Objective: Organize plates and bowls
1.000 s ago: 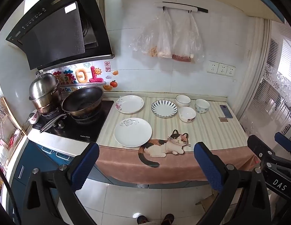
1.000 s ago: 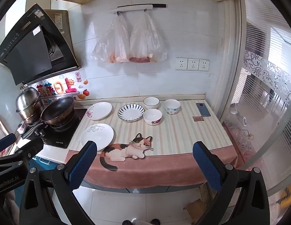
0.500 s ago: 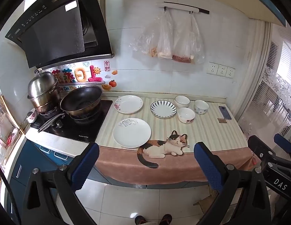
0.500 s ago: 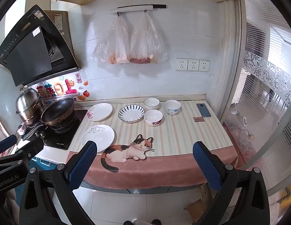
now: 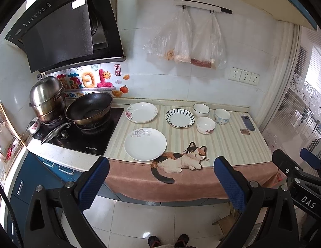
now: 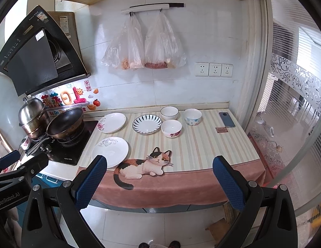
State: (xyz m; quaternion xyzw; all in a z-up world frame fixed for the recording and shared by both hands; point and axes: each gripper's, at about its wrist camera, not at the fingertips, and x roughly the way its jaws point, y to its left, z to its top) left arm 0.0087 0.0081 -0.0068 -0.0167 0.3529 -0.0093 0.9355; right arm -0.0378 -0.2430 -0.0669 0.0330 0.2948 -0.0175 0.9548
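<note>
Three plates lie on the striped counter mat [image 5: 232, 142]: a large white plate [image 5: 145, 144] [image 6: 110, 152] at the front left, a flowered plate [image 5: 141, 112] [image 6: 111, 122] behind it, and a blue-striped plate [image 5: 180, 118] [image 6: 147, 123]. Three bowls stand to their right: a white bowl [image 5: 201, 110] [image 6: 169, 113], a flowered bowl [image 5: 205, 125] [image 6: 171, 128] and a blue-patterned bowl [image 5: 222, 116] [image 6: 192, 116]. My left gripper [image 5: 161, 183] and right gripper [image 6: 159, 180] are both open and empty, held well back from the counter's front edge.
A black wok [image 5: 89, 108] and a steel pot [image 5: 46, 98] sit on the stove at the left. A phone [image 5: 247, 122] and a small brown card [image 5: 244, 131] lie at the counter's right end. Plastic bags [image 6: 143, 45] hang on the wall. A glass partition [image 6: 288, 111] stands at the right.
Both views have shifted very slightly; the counter sits a little more to the left in the left wrist view. Nothing on the counter has moved.
</note>
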